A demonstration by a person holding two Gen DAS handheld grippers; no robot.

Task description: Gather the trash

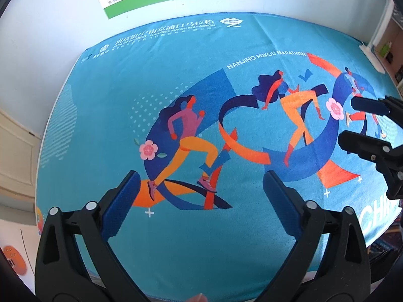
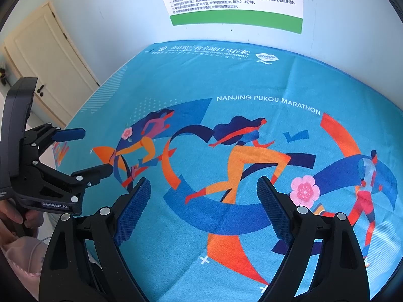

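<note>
No trash shows in either view. My left gripper point(image 1: 199, 183) is open and empty, held above a table covered by a teal marathon cloth point(image 1: 176, 80) printed with runners. It also shows at the left edge of the right wrist view point(image 2: 93, 151), open. My right gripper point(image 2: 204, 191) is open and empty above the same cloth point(image 2: 226, 75). It shows at the right edge of the left wrist view point(image 1: 348, 120), open.
A white wall with a green-bordered poster point(image 2: 234, 2) stands right behind the table. A cream door point(image 2: 47, 58) is at the left. A shelf edge point(image 1: 382, 40) is at the far right. An orange round object point(image 1: 12, 256) lies low at the left.
</note>
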